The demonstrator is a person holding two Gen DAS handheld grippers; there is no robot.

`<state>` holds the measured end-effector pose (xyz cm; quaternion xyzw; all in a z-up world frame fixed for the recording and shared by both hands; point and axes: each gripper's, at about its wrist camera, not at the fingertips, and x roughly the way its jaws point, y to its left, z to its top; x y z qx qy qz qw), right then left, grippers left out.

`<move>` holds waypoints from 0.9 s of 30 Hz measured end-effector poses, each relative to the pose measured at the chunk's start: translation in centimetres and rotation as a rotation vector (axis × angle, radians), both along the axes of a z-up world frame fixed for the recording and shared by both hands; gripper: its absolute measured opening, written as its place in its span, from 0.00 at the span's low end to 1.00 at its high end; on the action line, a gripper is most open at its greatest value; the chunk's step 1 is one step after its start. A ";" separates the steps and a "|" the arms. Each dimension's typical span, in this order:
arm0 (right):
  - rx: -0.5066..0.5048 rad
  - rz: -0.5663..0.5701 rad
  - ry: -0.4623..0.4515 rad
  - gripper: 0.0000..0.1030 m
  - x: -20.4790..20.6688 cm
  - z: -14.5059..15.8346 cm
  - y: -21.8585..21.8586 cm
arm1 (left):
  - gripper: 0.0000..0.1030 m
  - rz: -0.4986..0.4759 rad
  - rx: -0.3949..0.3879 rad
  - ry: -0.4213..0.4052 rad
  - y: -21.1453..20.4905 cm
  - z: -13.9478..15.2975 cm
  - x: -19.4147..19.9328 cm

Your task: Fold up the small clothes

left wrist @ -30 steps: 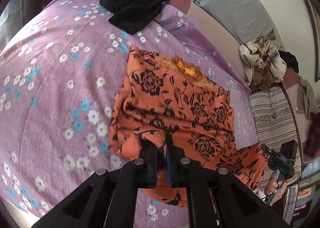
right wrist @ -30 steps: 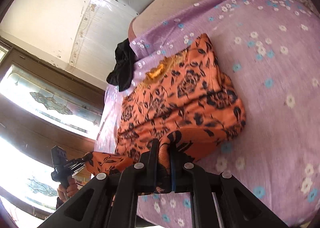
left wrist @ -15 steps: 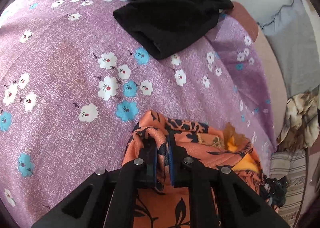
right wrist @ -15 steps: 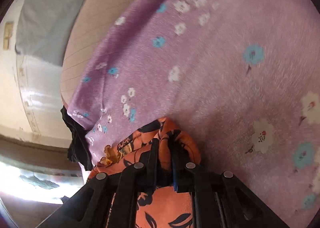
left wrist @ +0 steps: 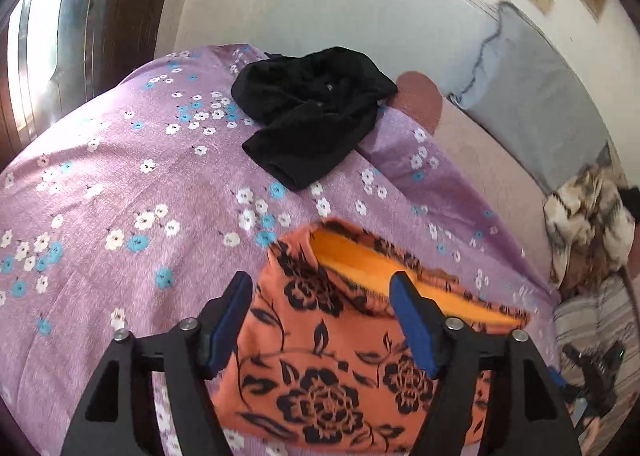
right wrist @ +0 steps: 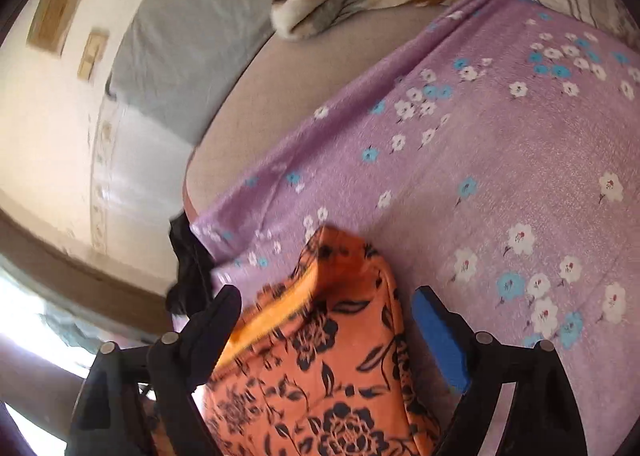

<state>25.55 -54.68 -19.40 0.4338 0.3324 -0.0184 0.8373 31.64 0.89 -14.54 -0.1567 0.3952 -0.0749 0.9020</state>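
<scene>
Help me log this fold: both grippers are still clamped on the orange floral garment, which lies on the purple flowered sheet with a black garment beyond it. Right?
Not quite. Both views show the jaws spread: the left gripper and right gripper have just been opening, and the orange floral garment lies loose between them. The purple flowered sheet and black garment are as you say.

Both the left gripper [left wrist: 320,320] and the right gripper [right wrist: 326,330] had matte black angular finger arms, silver round screw heads near the knuckles, and blue pads lining the fingertips [left wrist: 414,330].
</scene>
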 end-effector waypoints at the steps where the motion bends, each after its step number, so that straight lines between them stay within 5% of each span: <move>1: -0.063 0.052 0.027 0.81 0.2 0.2 1.9 | 0.80 -0.008 0.031 0.006 -1.0 -0.6 -1.7; 3: -0.135 0.149 0.076 0.70 0.8 -0.2 5.8 | 0.80 -0.012 0.059 0.013 -2.8 -2.9 -4.1; 7: -0.242 0.293 0.160 0.44 2.8 -2.2 13.4 | 0.80 -0.070 0.194 0.187 -5.3 -7.6 -3.2; 11: -0.320 0.429 0.179 0.43 6.2 -3.6 19.8 | 0.80 0.029 0.244 0.170 -3.6 -8.2 -2.0; 15: -0.345 0.523 0.186 0.43 11.8 -5.2 25.5 | 0.80 0.099 0.205 0.232 -1.9 -9.0 0.3; 22: -0.388 0.413 0.164 0.43 23.2 -5.1 29.3 | 0.80 0.137 0.139 0.321 -0.4 -10.3 2.0; 27: -0.338 0.324 0.095 0.43 23.1 -2.2 27.4 | 0.80 0.159 0.155 0.300 0.8 -9.3 1.7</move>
